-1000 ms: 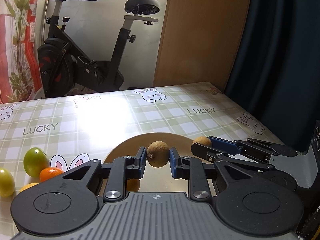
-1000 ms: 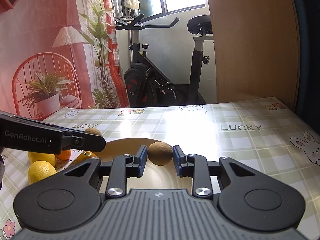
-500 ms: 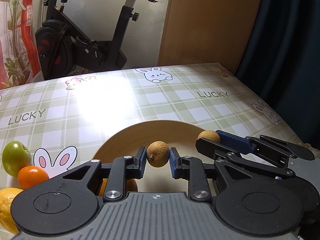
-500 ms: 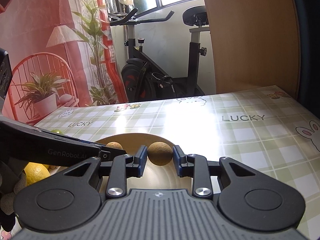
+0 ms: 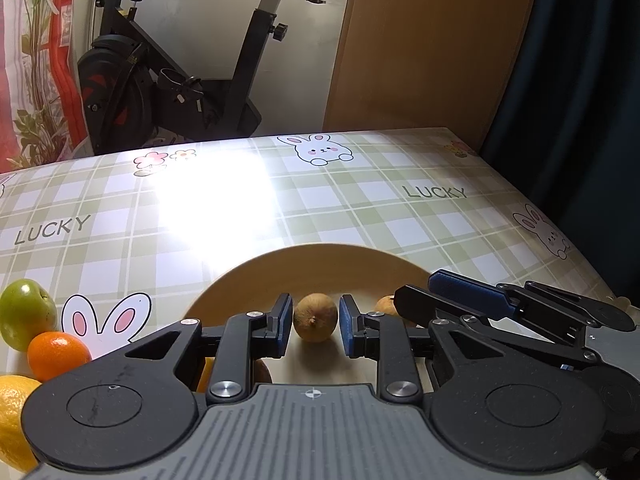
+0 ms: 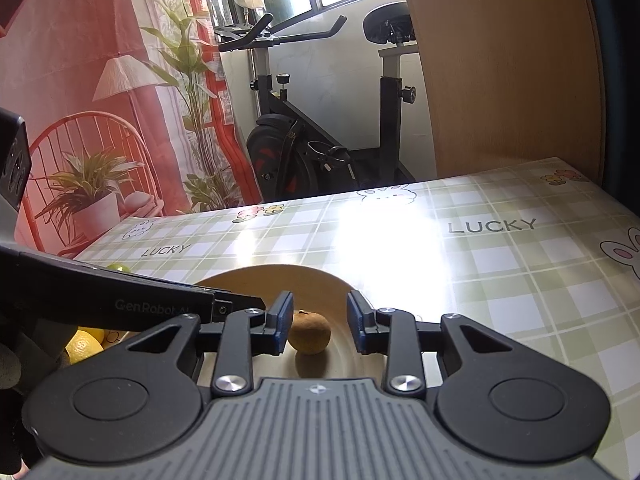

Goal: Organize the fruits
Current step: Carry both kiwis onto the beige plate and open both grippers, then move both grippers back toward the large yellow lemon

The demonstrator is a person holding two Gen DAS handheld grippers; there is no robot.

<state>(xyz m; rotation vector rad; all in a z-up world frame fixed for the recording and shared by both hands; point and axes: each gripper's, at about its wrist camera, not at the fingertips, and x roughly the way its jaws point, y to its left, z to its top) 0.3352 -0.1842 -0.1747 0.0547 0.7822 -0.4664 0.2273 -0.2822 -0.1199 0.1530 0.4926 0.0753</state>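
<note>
A tan wooden plate lies on the checked tablecloth. My left gripper hangs low over it, its blue pads touching both sides of a small brown fruit. My right gripper is open over the same plate. Its own brown fruit rests on the plate near the left pad, with a gap to the right pad. In the left wrist view that fruit peeks out at the right gripper's fingertips. Two more fruits lie on the plate, half hidden under my left finger.
A green apple, a mandarin and a lemon sit on the table left of the plate. The lemon also shows under the left gripper's body. An exercise bike and a wooden panel stand beyond the far table edge.
Both grippers have come down closer to the plate. The right gripper's jaws have parted and its brown fruit now sits on the plate. The left gripper's pads still touch its fruit.
</note>
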